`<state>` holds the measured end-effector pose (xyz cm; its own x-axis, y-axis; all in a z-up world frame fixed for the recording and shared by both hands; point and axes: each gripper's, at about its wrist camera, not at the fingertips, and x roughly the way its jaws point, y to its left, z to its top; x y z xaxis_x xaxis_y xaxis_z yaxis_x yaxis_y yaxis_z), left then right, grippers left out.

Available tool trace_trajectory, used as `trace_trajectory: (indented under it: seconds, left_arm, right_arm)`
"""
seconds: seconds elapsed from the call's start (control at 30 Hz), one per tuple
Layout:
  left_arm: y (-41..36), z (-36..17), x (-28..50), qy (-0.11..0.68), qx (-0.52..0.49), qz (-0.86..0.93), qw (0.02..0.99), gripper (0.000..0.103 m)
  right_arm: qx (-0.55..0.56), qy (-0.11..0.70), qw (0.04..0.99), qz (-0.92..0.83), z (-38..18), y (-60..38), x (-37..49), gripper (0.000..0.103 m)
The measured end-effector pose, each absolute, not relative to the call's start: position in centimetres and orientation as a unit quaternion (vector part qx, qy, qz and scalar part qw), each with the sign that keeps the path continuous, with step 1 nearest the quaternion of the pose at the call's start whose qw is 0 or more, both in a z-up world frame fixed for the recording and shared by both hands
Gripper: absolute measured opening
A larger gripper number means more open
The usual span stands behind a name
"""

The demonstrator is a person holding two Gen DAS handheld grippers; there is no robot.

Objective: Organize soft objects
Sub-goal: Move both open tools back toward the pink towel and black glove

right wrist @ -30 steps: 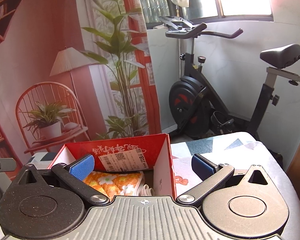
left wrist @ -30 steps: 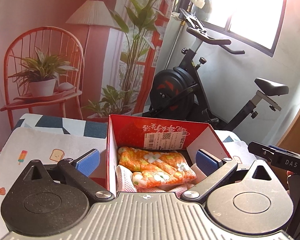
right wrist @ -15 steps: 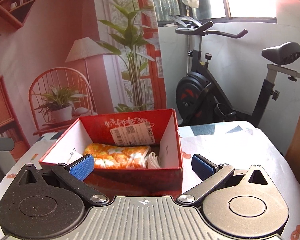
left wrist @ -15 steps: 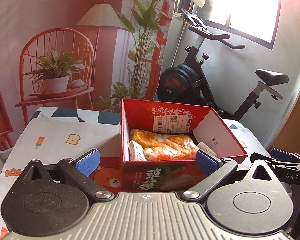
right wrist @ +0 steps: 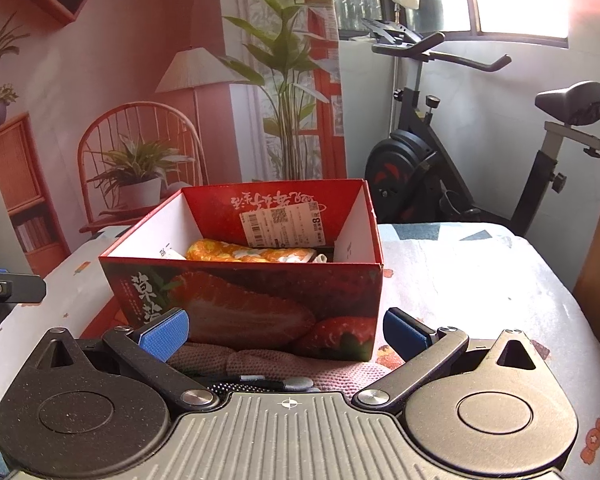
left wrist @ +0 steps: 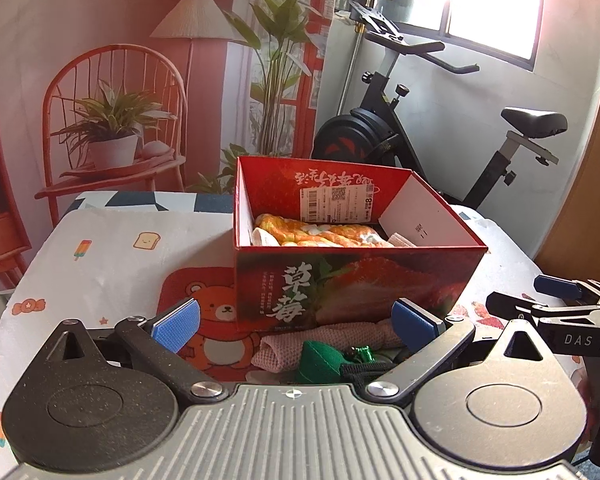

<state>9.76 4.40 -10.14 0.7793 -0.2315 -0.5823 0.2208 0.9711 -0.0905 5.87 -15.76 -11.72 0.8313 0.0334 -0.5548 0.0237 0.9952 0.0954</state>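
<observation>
Both tongs gape wide and hold nothing — left tongs (left wrist: 294, 322), right tongs (right wrist: 286, 330). The orange floral cloth (left wrist: 320, 234) lies inside the red strawberry box (left wrist: 352, 284); a pink knitted cloth (left wrist: 324, 340) lies on the tabletop (left wrist: 100, 264) just before the box

Left tool (left wrist: 296, 322) level, blue-padded fingers spread wide, right tool (right wrist: 286, 330) likewise parted, side by side

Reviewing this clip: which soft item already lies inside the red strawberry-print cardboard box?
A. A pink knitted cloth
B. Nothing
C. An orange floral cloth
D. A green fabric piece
C: the orange floral cloth lies in the red strawberry-print cardboard box; the pink knitted cloth is outside, in front.
</observation>
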Motion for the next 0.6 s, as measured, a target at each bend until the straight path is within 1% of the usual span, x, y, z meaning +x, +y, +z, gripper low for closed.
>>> trace_trajectory:
  seconds: [0.27,0.6]
  left_arm:
    - [3.6,-11.3,8.7,0.313,-0.001,-0.131,0.941,0.103]
    - [3.9,-12.4,8.4,0.325,-0.013,-0.13,0.937,0.103]
  right_arm:
    - [0.037,0.291,0.956,-0.01,-12.5,-15.8,4.8,0.103]
    - [0.052,0.301,0.952,-0.014,-13.7,-16.3,4.1,0.103]
